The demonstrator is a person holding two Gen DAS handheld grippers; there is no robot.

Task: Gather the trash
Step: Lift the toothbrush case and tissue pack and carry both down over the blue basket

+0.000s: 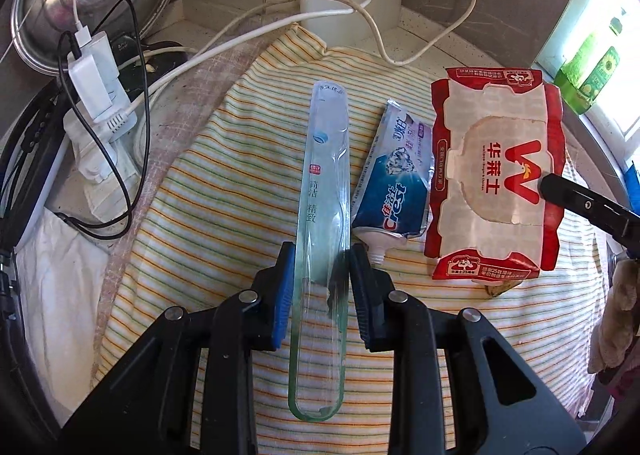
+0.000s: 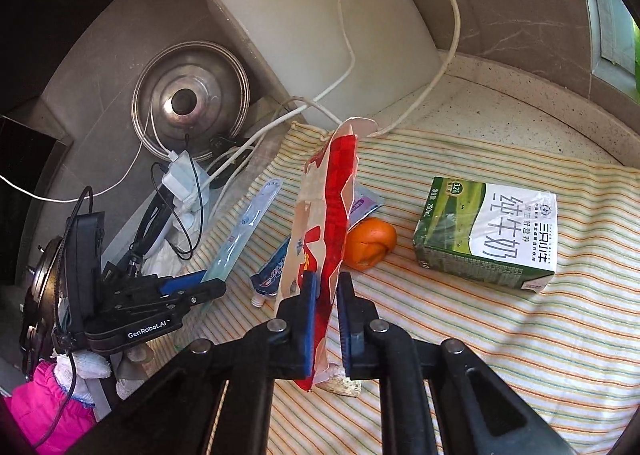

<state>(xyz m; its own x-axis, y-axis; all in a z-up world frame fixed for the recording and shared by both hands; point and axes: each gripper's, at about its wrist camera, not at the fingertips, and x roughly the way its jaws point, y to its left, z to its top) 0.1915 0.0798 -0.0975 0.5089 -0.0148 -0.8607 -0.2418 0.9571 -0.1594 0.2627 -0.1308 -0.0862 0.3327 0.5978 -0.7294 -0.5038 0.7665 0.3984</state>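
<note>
Your left tool (image 1: 320,275) is clamped on the clear toothbrush pack (image 1: 323,191), its blue pads pressing the pack's sides near its lower third; the pack runs lengthwise away from you over the striped cloth (image 1: 224,175). In the right wrist view the same pack (image 2: 244,231) slopes up from that tool (image 2: 192,287) toward the back.

Your right tool (image 2: 326,311) is clenched on the red and white wrapper (image 2: 324,223), which stands on edge between the pads, its top reaching toward the white cord (image 2: 444,67). From the left wrist camera the wrapper (image 1: 496,175) shows its printed face, with one black finger (image 1: 576,203) of the right tool at its right edge.

The toothpaste tube (image 1: 396,191) lies on the cloth between pack and wrapper, cap end toward you. An orange peel (image 2: 370,243) sits just behind the wrapper, and a milk carton (image 2: 488,231) lies on its side further right. Left of the cloth are a power strip with plugs (image 1: 96,95) and a steel lid (image 2: 192,99) leaning on the wall.
</note>
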